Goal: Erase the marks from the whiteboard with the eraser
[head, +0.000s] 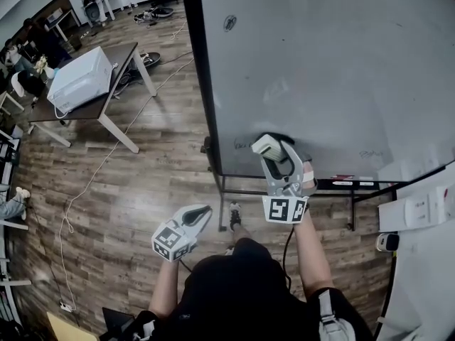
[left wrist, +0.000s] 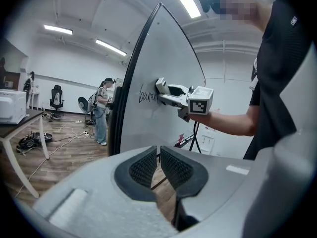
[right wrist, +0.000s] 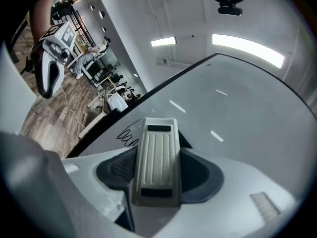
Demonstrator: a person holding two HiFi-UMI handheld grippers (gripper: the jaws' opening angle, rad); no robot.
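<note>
The whiteboard [head: 320, 62] stands upright on a black frame. My right gripper [head: 271, 148] is shut on a pale grey ribbed eraser [right wrist: 156, 160], whose front end rests against the board's lower part. Black handwriting [right wrist: 127, 134] lies on the board just left of the eraser; it also shows as handwriting [left wrist: 147, 96] and as faint handwriting [head: 244, 145]. A second faint mark [head: 370, 153] sits lower right, and a small round mark [head: 229, 23] near the top. My left gripper [head: 202, 216] hangs low over the floor, left of the board, with its pads [left wrist: 146, 166] nearly touching and nothing between them.
A marker tray [head: 355, 184] runs along the board's bottom edge. A dark table [head: 85, 109] with a white box [head: 79, 79] stands to the left on the wooden floor, with cables trailing. A person [left wrist: 103, 110] stands far behind the board. White wall fittings [head: 419, 208] are at right.
</note>
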